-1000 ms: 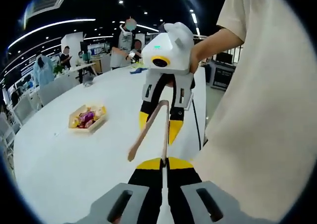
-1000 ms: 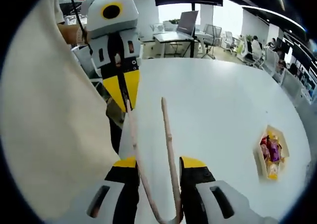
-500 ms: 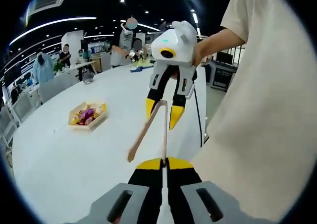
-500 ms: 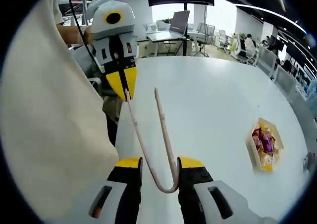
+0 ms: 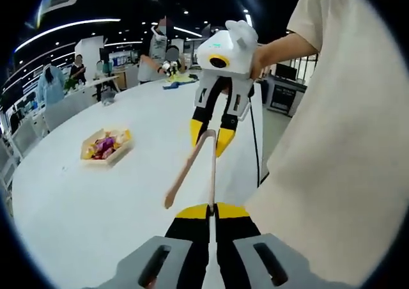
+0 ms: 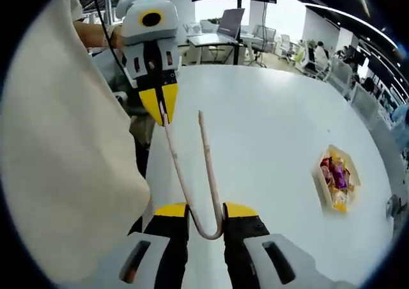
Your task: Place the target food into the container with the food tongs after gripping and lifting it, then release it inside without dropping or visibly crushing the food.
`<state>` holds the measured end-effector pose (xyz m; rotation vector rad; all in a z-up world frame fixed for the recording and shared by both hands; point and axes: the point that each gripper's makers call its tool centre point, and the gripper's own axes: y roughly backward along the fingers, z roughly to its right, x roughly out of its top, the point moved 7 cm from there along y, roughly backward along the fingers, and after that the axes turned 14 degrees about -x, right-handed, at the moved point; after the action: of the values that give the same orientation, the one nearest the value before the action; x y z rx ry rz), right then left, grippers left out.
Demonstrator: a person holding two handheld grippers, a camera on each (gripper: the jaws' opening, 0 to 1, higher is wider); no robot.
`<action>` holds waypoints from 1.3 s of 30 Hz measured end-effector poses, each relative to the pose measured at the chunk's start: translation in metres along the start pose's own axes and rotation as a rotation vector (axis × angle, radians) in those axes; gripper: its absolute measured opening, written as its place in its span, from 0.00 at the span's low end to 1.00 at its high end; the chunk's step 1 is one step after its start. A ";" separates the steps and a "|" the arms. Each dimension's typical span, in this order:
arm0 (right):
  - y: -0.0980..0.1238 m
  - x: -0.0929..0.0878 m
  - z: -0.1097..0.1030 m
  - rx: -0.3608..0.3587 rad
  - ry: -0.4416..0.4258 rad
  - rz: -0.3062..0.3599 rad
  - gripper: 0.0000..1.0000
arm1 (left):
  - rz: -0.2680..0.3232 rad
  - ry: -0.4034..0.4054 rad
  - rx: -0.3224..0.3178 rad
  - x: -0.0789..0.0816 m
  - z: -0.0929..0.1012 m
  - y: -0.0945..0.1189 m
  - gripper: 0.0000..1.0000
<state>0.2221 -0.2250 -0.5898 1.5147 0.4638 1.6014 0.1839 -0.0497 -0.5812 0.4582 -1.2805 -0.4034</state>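
Pale wooden food tongs [image 6: 208, 174] span between my two grippers above the white table [image 6: 275, 123]. My right gripper [image 6: 206, 211] has its yellow-tipped jaws pressed on either side of the tongs' U-shaped bend. My left gripper [image 5: 210, 210] is shut on the tip of one tong arm; the other arm's tip [image 5: 169, 201] hangs free. The left gripper view shows the right gripper [image 5: 211, 135] holding the bend, and the right gripper view shows the left gripper [image 6: 163, 115]. A light tray of colourful wrapped food [image 5: 105, 145] [image 6: 335, 177] sits apart on the table.
The person's cream shirt [image 5: 332, 142] [image 6: 57, 129] fills the near side, close to the table's edge. A black cable [image 5: 255, 148] hangs from the right gripper. People and desks [image 5: 160, 59] stand beyond the table's far side.
The right gripper's jaws have narrowed onto the tongs' bend, which now lies nearer their tips. The left gripper keeps its hold. Both views have shifted slightly.
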 end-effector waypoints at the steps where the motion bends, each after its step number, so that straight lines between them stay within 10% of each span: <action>1: 0.000 -0.001 0.000 -0.003 -0.001 -0.003 0.20 | -0.004 -0.002 -0.001 0.000 -0.001 -0.002 0.00; 39: -0.046 -0.073 0.022 -0.080 -0.123 -0.171 0.19 | -0.175 -0.017 -0.035 -0.026 -0.060 -0.076 0.00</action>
<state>0.2504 -0.2623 -0.6663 1.4626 0.4431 1.3712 0.2332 -0.0937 -0.6561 0.5398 -1.2516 -0.5768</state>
